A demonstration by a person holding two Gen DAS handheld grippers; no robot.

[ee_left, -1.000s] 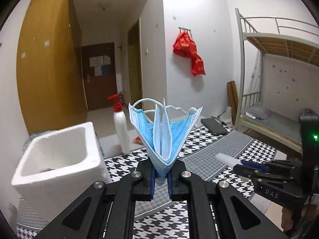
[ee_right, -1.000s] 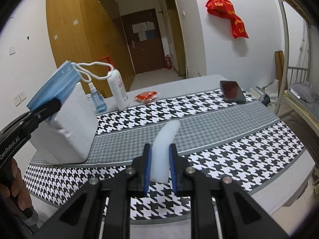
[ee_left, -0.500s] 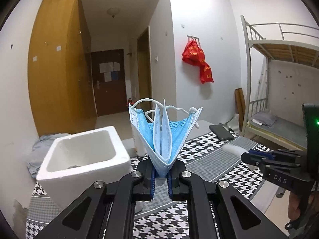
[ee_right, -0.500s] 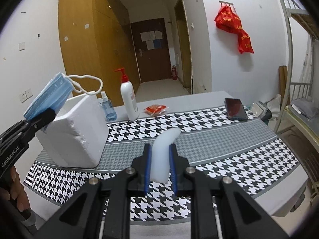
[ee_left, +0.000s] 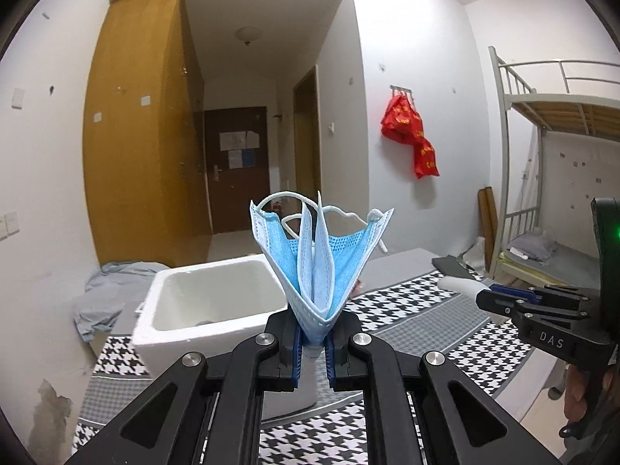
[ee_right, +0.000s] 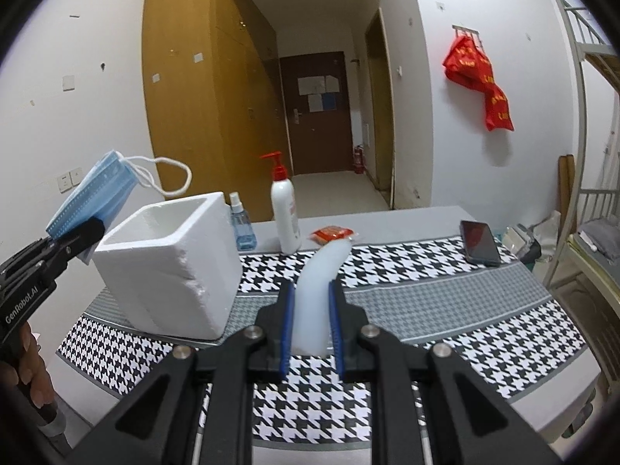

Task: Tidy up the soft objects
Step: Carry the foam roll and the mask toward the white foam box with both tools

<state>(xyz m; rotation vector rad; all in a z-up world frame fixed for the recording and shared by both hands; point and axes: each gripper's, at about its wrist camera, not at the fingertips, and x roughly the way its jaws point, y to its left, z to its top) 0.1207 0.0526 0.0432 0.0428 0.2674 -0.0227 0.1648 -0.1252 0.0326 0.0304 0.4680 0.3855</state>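
My left gripper (ee_left: 313, 343) is shut on a folded blue face mask (ee_left: 317, 259) and holds it in the air, near and above the open white foam box (ee_left: 209, 302). It also shows in the right wrist view (ee_right: 87, 232), left of the foam box (ee_right: 170, 267), with the mask (ee_right: 97, 197) sticking up. My right gripper (ee_right: 312, 329) is shut on a white soft foam strip (ee_right: 317, 290) and holds it above the houndstooth tablecloth (ee_right: 426, 302). The right gripper (ee_left: 492, 302) shows at the right of the left wrist view with the strip's tip (ee_left: 457, 285).
On the table behind the box stand a small blue spray bottle (ee_right: 240, 228) and a white pump bottle with a red top (ee_right: 285, 213). A red packet (ee_right: 333, 233) and a black phone (ee_right: 478, 242) lie further right. A bunk bed (ee_left: 562, 193) stands to the right.
Both grippers have risen and pulled back from the table, with the views tilting up. The foam box now sits nearer the left gripper's centre line. Both grips are unchanged.
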